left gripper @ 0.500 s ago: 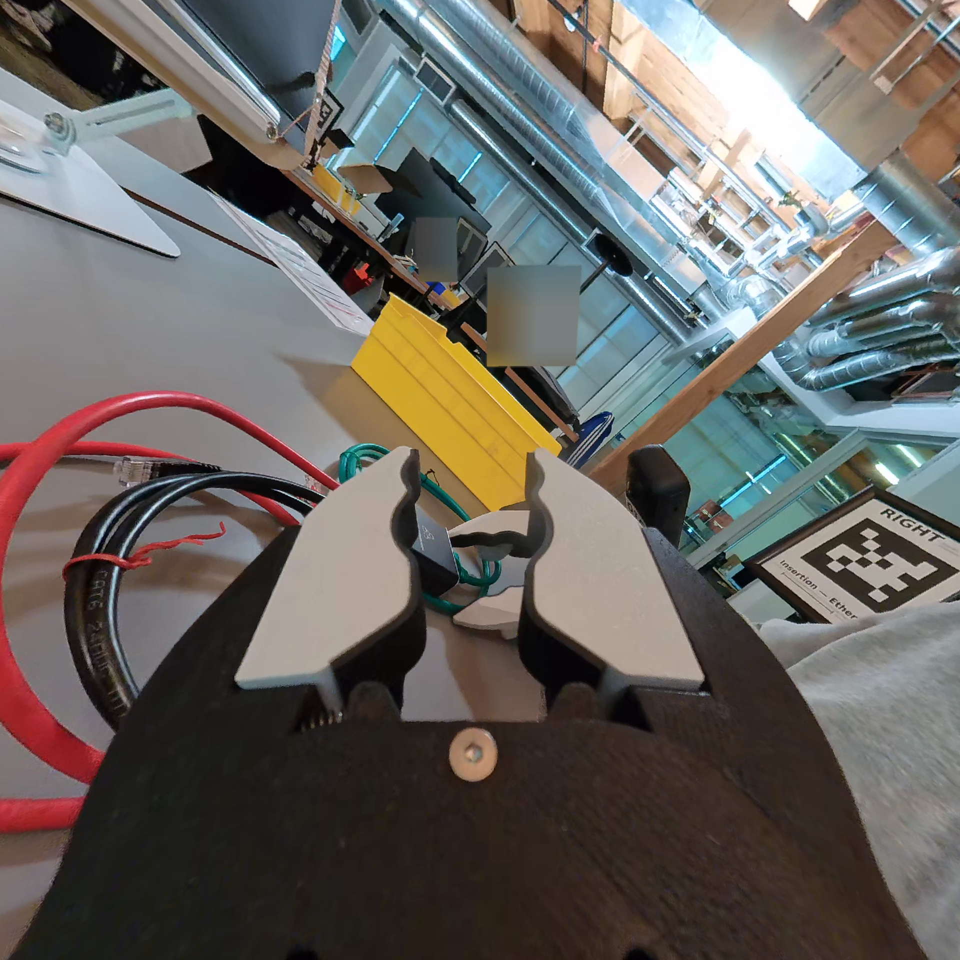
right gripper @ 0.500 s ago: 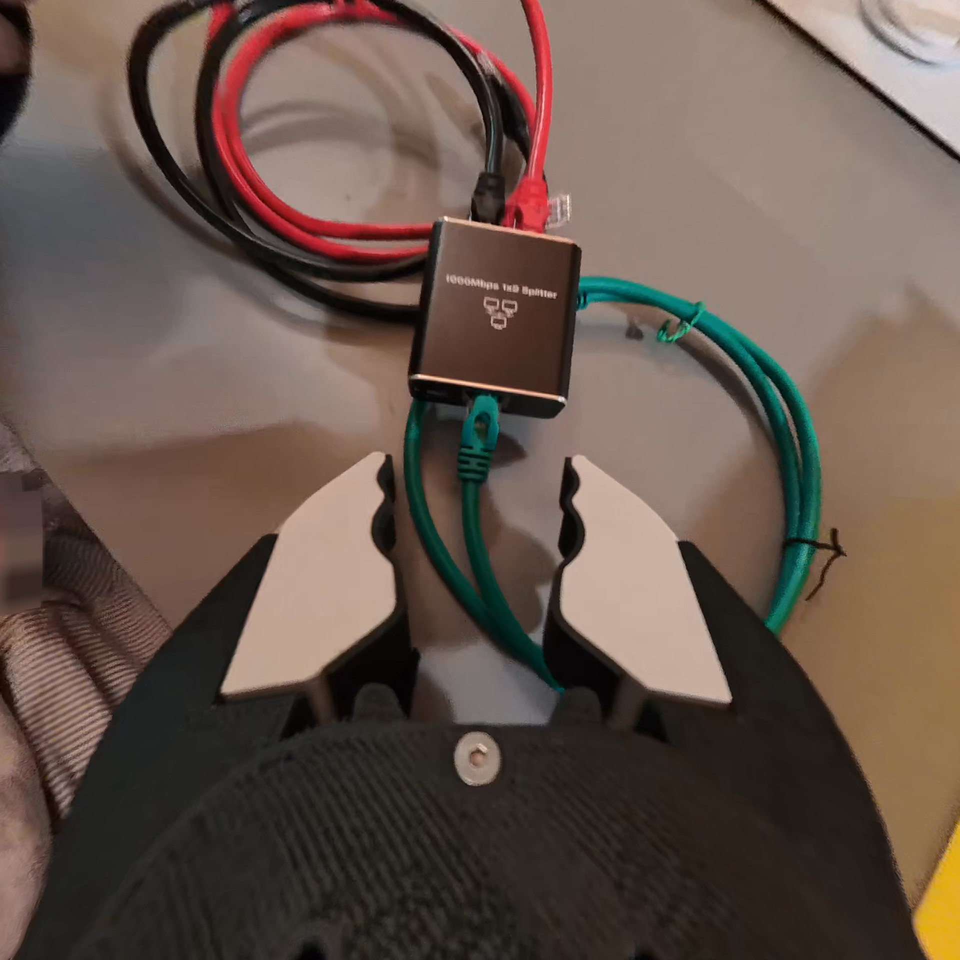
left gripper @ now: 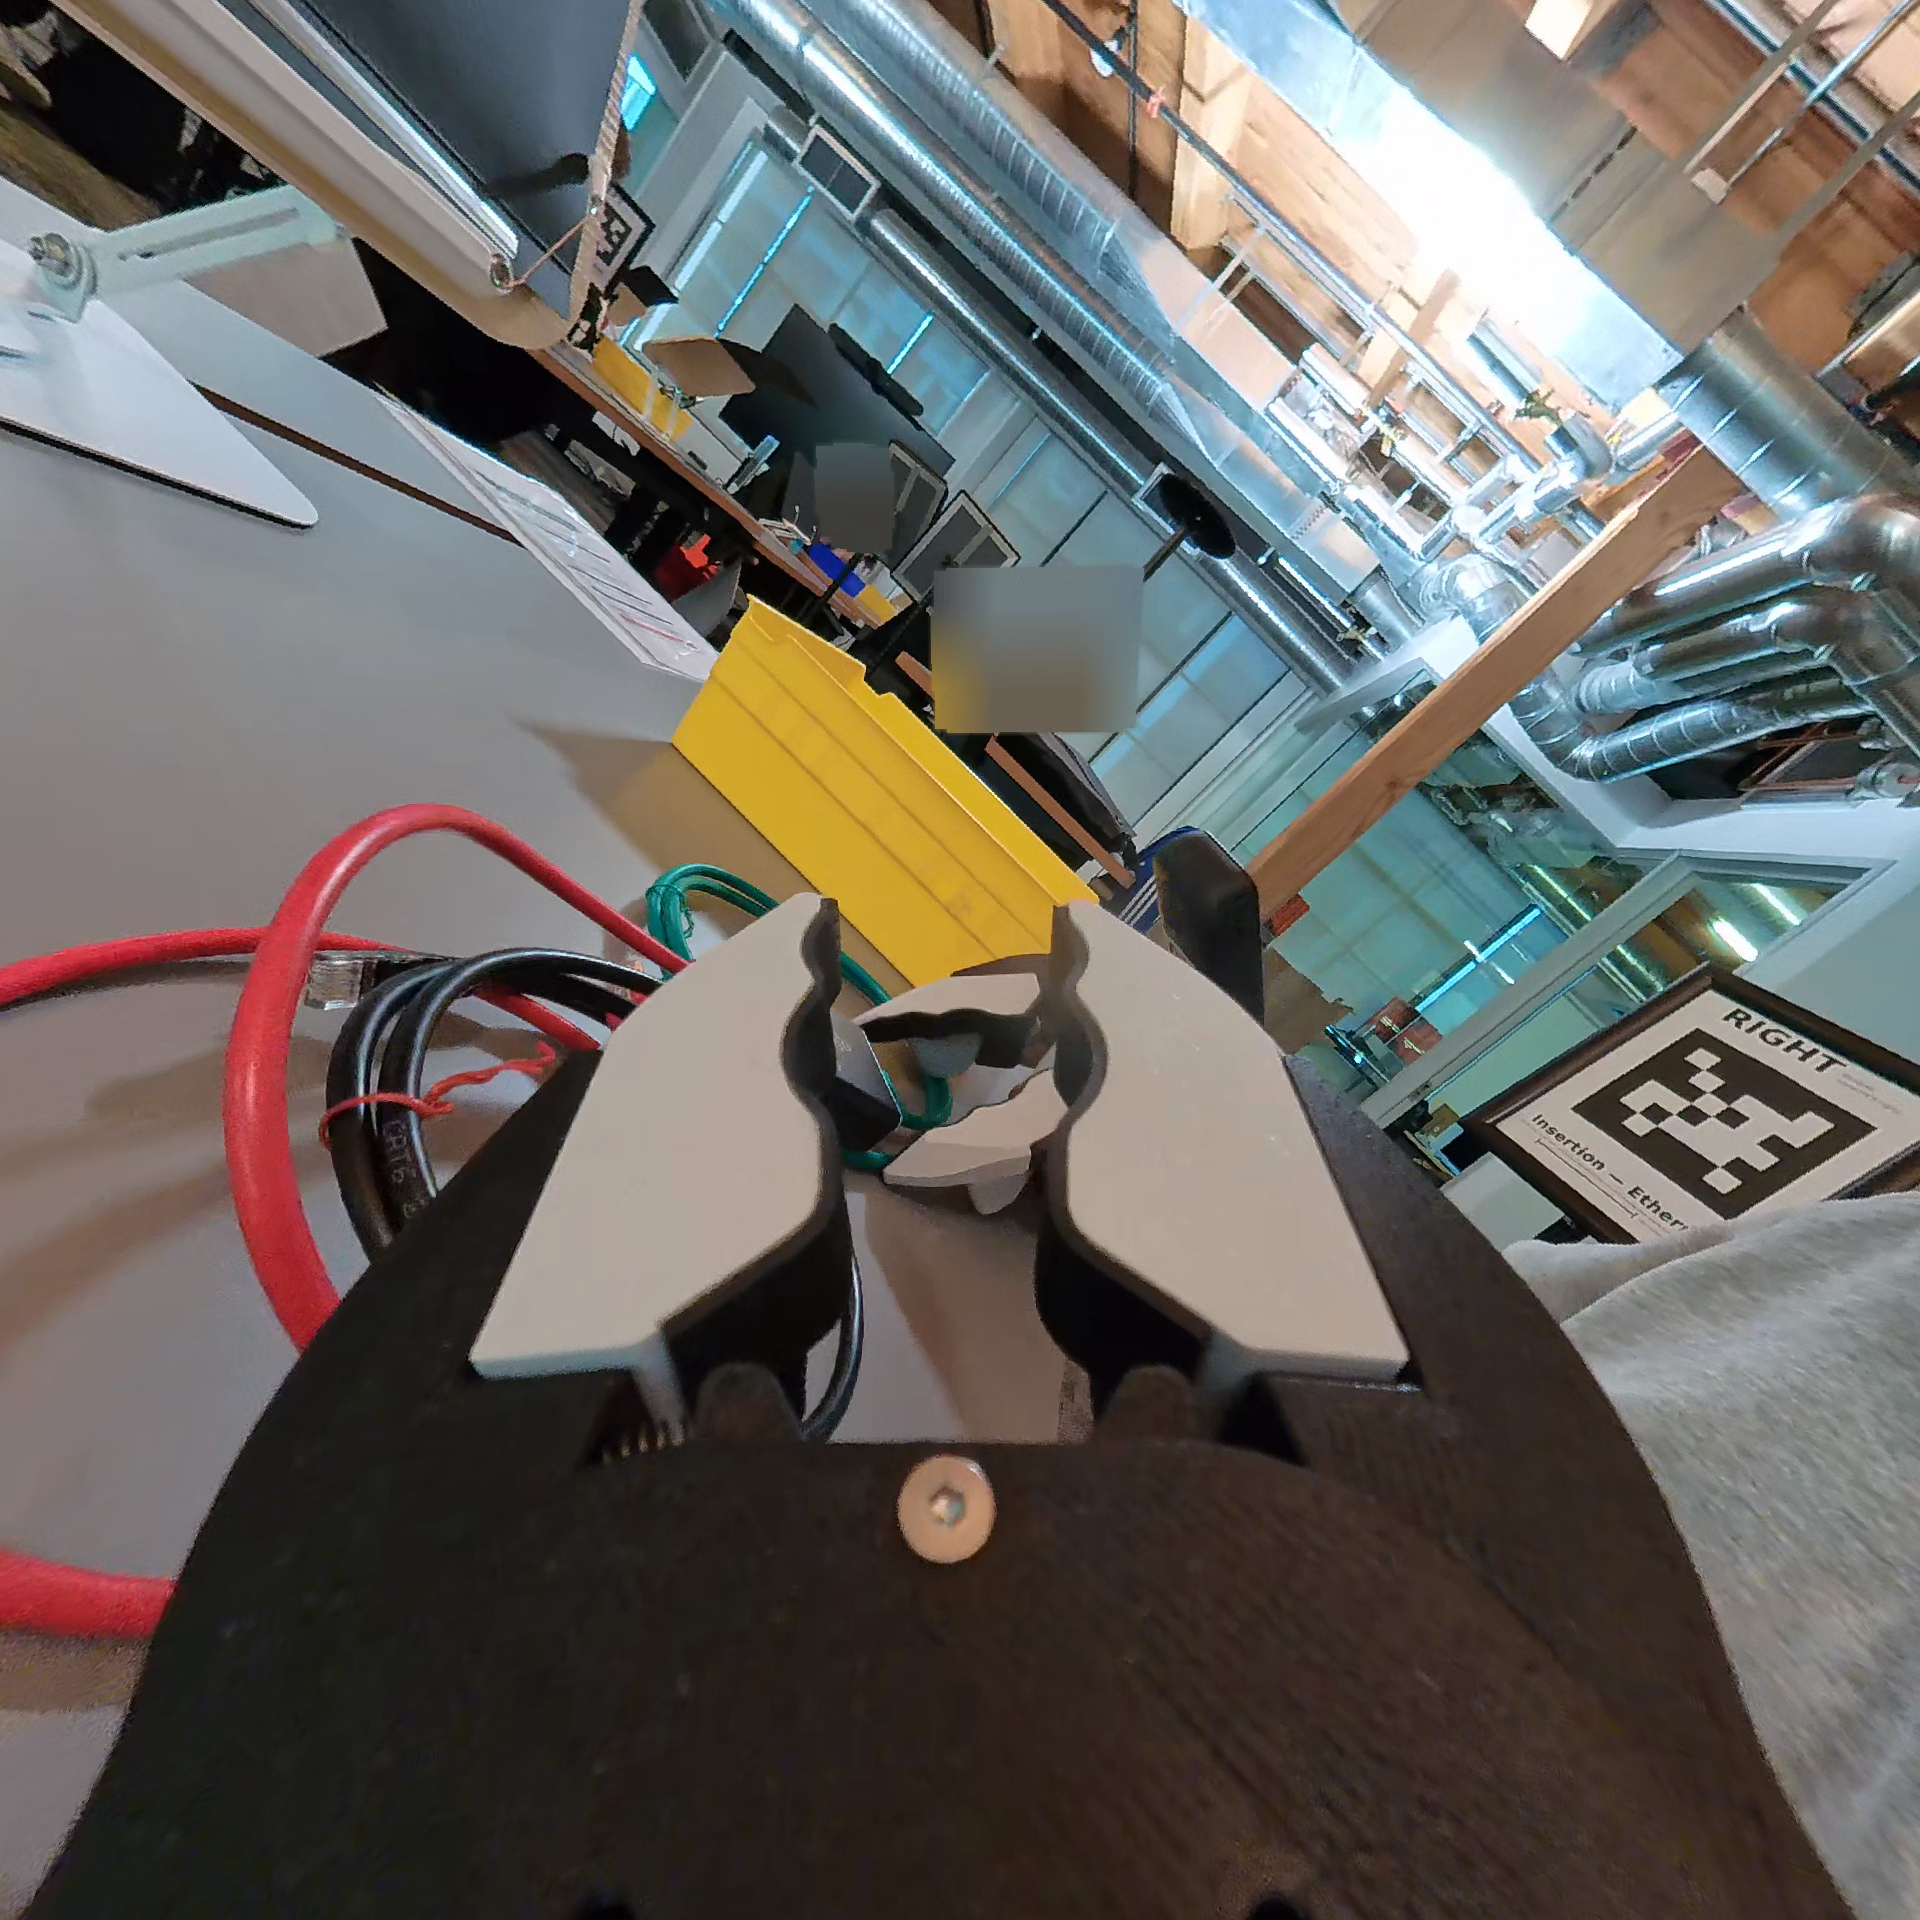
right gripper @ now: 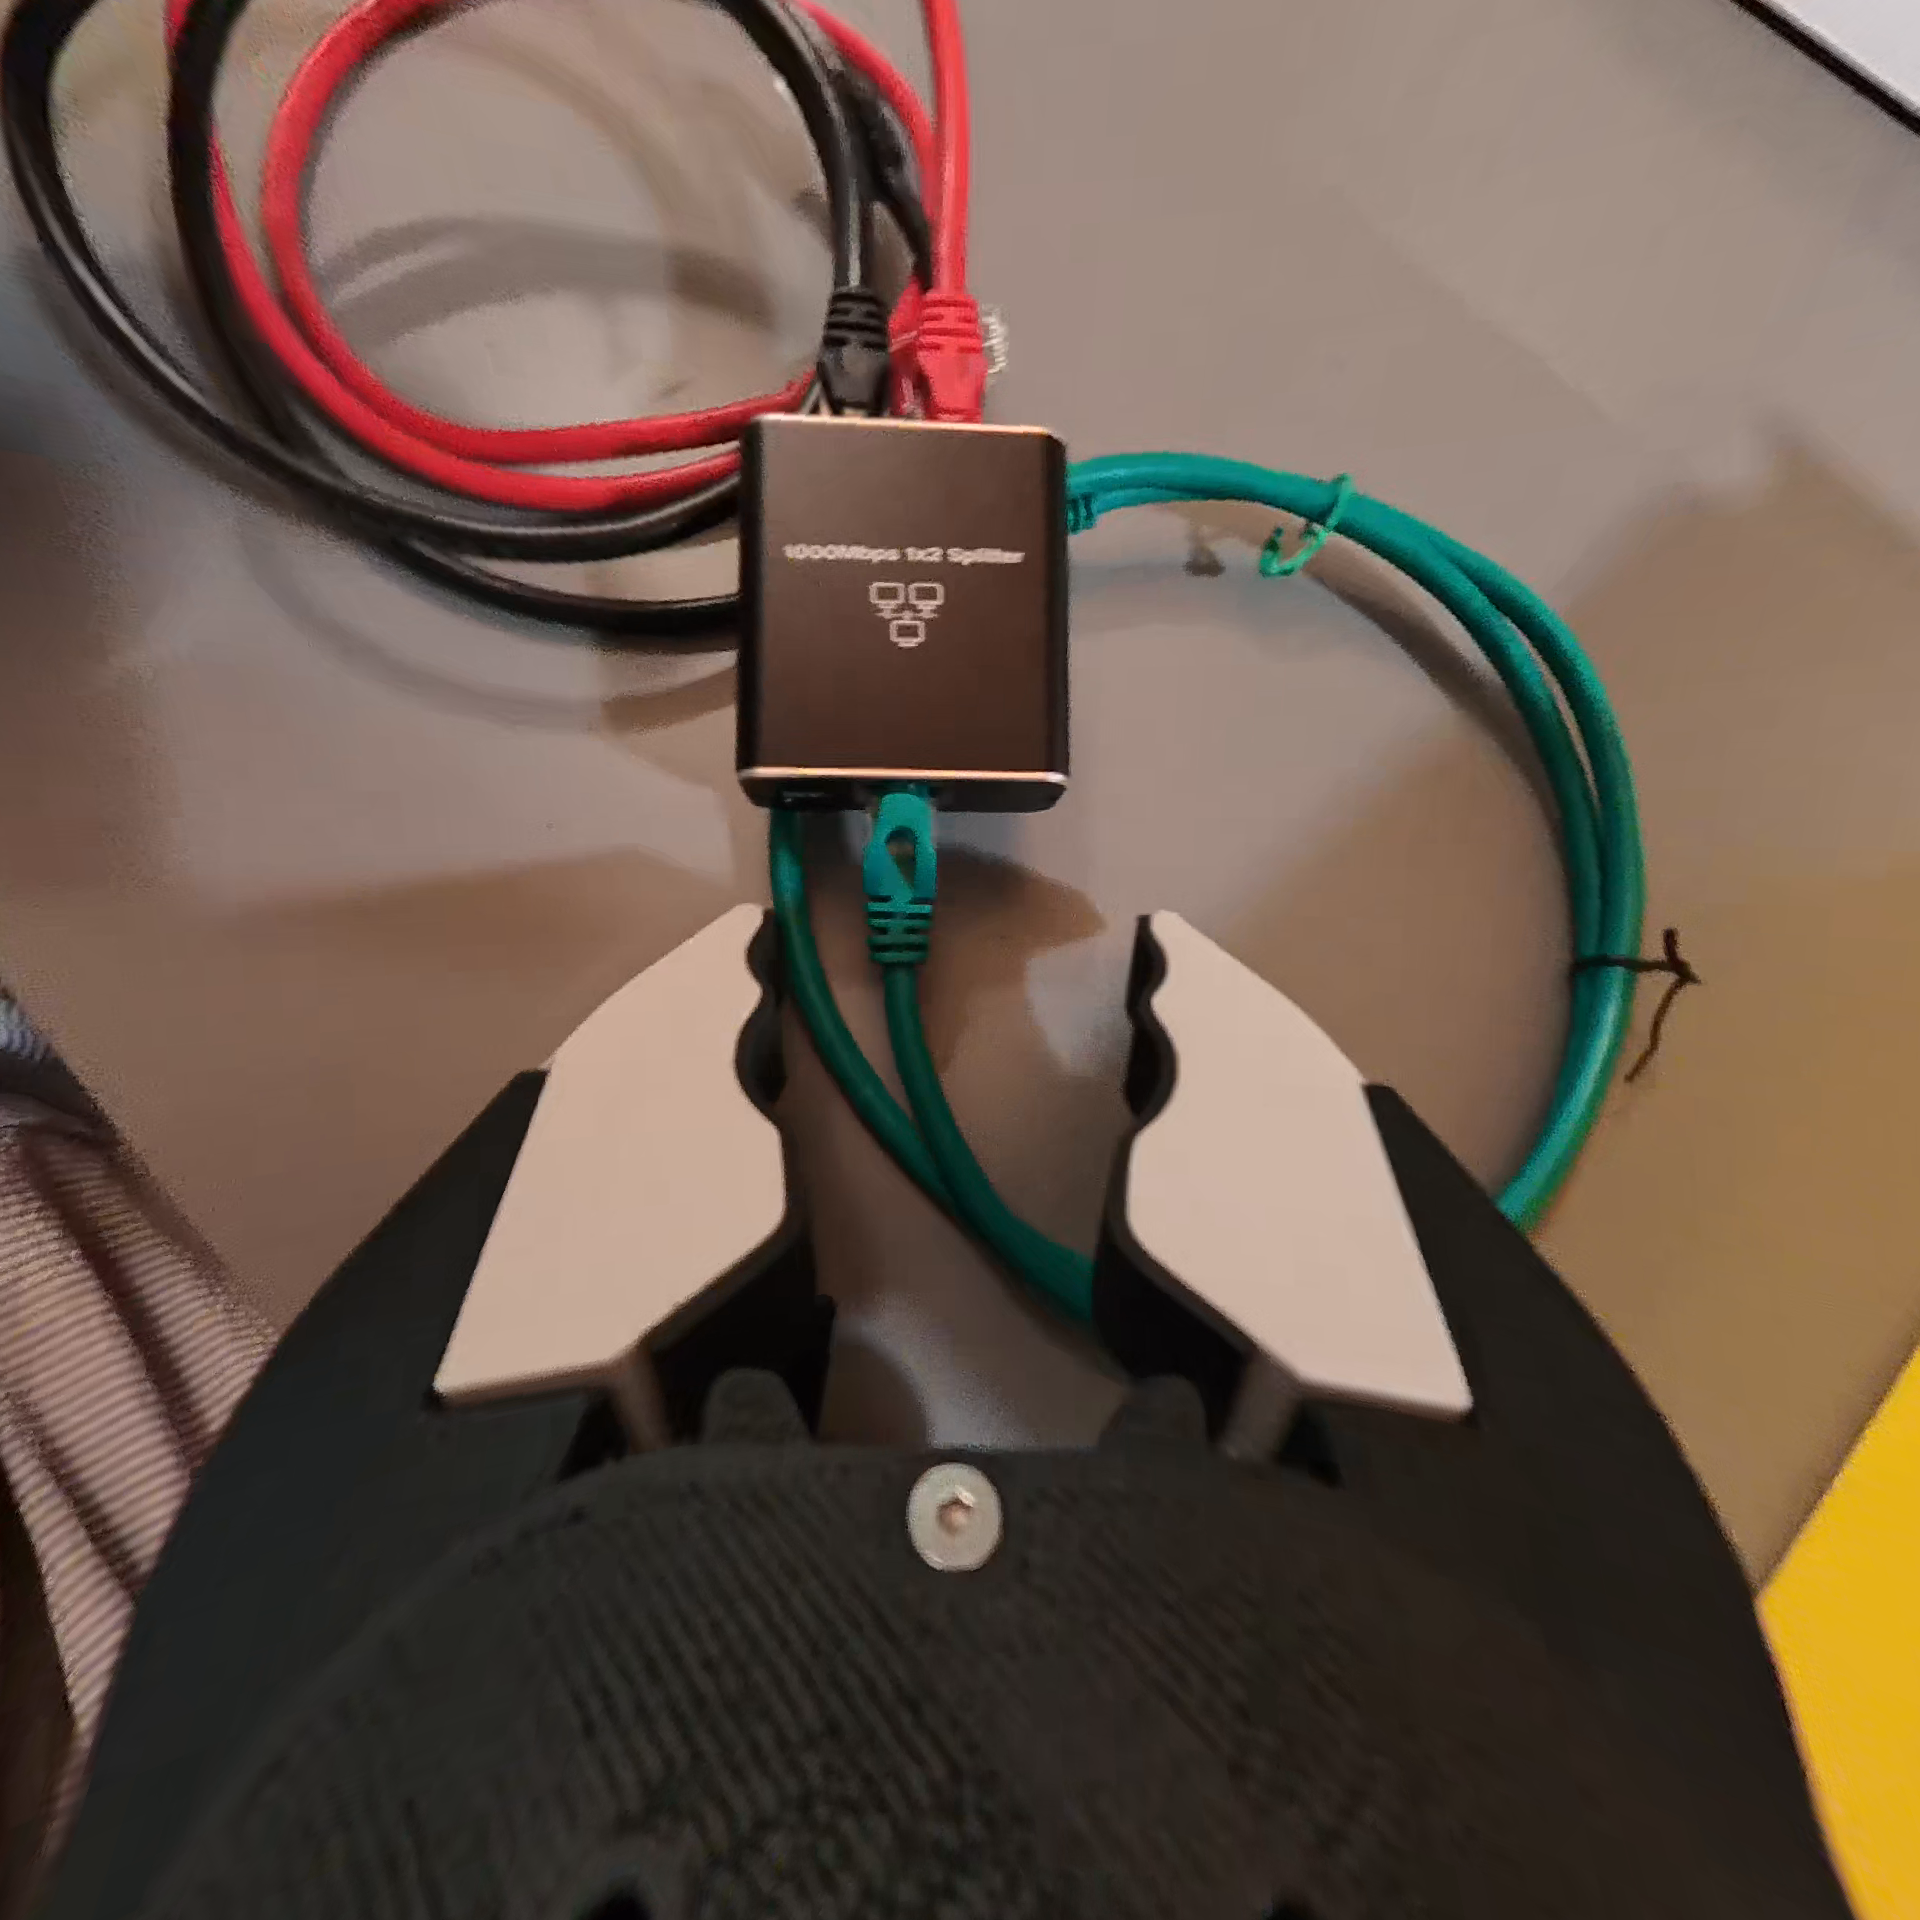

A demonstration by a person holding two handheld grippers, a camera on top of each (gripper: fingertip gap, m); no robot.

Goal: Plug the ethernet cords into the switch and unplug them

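switch [right gripper: 902,597] ports show cords plugged only in right wrist view.

Left tongs [left gripper: 940,971] gape low over black cable [left gripper: 416,1091], red cable [left gripper: 260,1039].

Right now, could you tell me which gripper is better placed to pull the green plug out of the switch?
Right. The right gripper is open, straddling the green cord just behind the green plug in the switch. The left gripper faces the switch's far side.
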